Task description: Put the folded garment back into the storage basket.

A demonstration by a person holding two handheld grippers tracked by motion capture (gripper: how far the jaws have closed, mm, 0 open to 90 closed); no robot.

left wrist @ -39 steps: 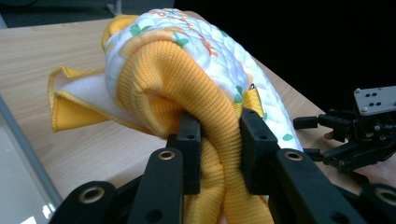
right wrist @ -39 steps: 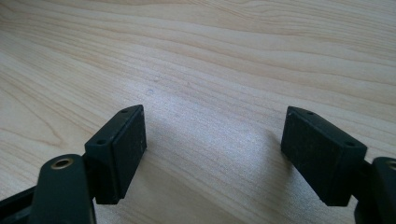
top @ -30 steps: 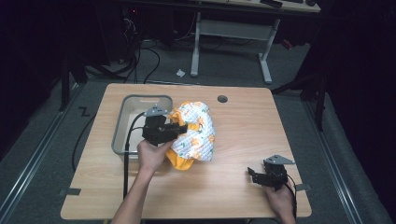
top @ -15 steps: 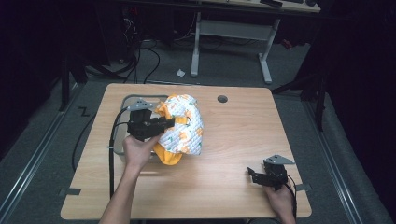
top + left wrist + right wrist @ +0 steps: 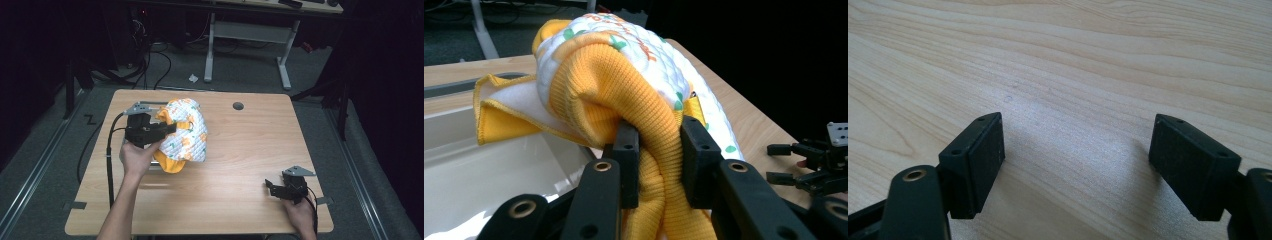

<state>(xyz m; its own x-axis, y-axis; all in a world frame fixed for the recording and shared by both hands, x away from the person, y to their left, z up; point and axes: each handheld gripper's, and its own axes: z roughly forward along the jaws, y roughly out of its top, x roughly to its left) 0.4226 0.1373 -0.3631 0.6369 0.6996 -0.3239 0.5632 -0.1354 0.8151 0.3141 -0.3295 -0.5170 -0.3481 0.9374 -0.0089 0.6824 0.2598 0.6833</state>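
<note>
Jaws of the right gripper (image 5: pixel 272 189) stand wide apart with nothing between them, resting idle low over the near right part of the wooden bench (image 5: pixel 240 165), probably waiting its turn. Farther away, on the left side, the left gripper (image 5: pixel 659 150) is clenched on a twisted fold of the yellow knit cloth (image 5: pixel 624 100), so the whole bundle with its white quilted cover (image 5: pixel 187 132) hangs lifted above the edge of the clear plastic bin (image 5: pixel 484 165), I think to drop it inside. Some orange letters show on the quilted cover, too small to read
</note>
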